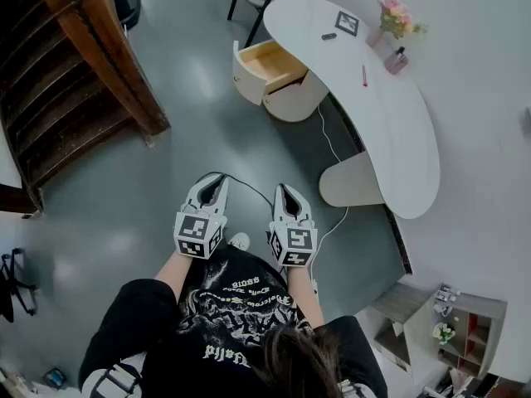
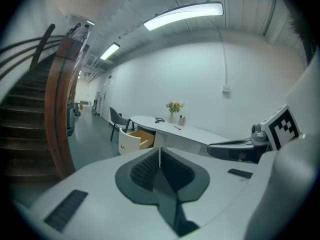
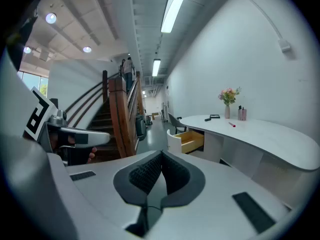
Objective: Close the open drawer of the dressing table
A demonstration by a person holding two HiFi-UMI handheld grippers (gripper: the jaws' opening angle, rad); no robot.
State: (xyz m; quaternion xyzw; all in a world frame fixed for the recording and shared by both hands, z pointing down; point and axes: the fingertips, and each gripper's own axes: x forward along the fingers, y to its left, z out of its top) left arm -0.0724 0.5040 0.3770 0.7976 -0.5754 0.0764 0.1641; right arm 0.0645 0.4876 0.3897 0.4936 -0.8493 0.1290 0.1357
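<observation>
I hold my left tool (image 1: 217, 181) and right tool (image 1: 286, 191) level, both jaws pressed together on nothing; the open wood-lined white drawer (image 1: 267, 63) juts from the curved white counter (image 1: 398, 131) at twelve o'clock, well apart

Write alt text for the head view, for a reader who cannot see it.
Seen from above, a person holds the left gripper and right gripper side by side, both shut and empty, well short of a curved white dressing table whose wooden drawer stands pulled open. A wooden staircase rises at the left.
</observation>
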